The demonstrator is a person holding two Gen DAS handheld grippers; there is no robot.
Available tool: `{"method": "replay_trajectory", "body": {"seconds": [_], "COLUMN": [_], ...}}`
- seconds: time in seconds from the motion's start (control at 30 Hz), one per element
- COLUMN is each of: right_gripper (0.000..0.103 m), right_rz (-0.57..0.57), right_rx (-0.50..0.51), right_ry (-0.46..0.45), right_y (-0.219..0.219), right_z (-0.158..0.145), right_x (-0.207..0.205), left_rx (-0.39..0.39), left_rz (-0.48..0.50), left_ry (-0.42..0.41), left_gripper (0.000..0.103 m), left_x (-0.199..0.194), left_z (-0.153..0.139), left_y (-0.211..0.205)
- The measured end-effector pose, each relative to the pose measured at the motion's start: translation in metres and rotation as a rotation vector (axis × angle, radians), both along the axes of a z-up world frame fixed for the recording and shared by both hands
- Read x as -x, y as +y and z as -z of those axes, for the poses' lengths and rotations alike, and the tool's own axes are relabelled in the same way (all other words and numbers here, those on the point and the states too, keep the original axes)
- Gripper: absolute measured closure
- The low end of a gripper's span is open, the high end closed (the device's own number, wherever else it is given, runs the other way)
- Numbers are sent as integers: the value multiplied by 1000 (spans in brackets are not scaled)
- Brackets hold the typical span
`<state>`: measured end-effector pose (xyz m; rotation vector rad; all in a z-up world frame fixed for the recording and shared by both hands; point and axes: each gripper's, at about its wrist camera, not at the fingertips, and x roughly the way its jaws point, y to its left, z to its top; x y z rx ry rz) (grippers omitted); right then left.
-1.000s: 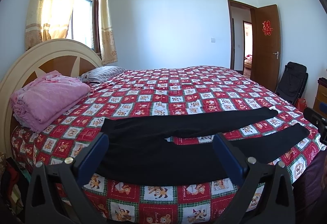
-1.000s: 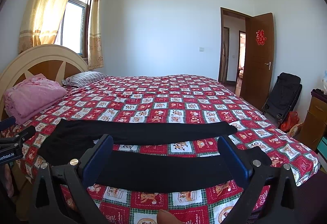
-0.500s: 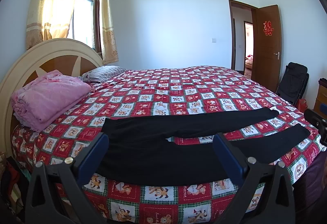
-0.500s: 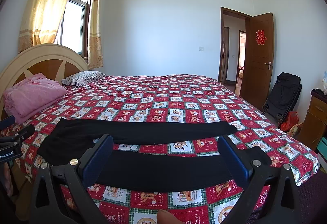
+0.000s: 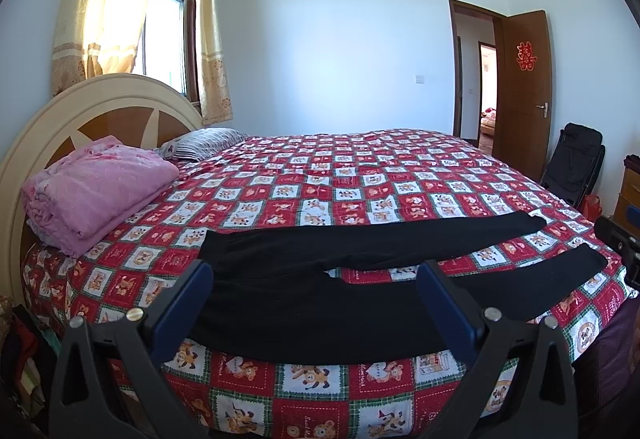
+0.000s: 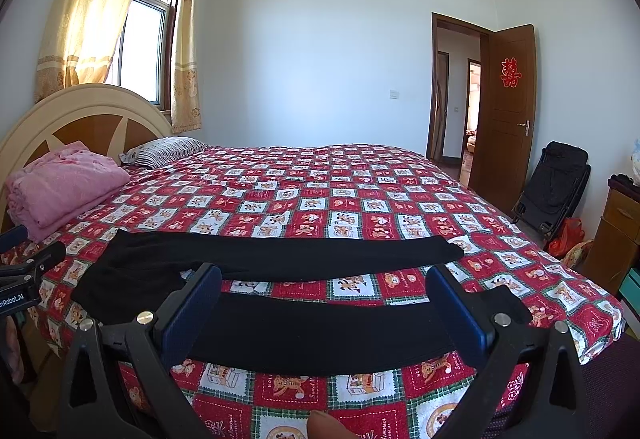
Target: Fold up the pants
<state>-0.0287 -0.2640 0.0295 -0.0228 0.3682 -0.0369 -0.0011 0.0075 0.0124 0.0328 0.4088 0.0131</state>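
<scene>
Black pants (image 5: 320,303) (image 6: 304,327) lie flat near the front edge of the bed (image 5: 360,179), waist to the left and both legs spread apart toward the right. My left gripper (image 5: 316,279) hovers in front of the waist and crotch area, wide open, holding nothing. In front of the near leg my right gripper (image 6: 324,287) is also wide open and empty. Each gripper's edge shows in the other's view: the right gripper (image 5: 618,243) at the far right, the left gripper (image 6: 28,271) at the far left.
A folded pink blanket (image 5: 96,187) and a striped pillow (image 5: 204,149) lie by the headboard (image 5: 80,111) on the left. A black folded chair (image 5: 576,167), a wooden cabinet (image 6: 618,231) and an open door (image 5: 524,87) stand to the right.
</scene>
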Motion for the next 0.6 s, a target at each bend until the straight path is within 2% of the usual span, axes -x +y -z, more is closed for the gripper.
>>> {"method": "replay_trajectory", "body": {"seconds": [0.6], "right_gripper": [1], "right_rz": [7], "right_rx": [11], "right_ry": [26], "right_y": [-2], "right_z": [6], "right_x": [-6], "left_rx": [1], "left_rz": [-1], "left_ry": [3], "left_gripper": [0], "left_x": [0], "left_z": [0], "left_y": [2]}}
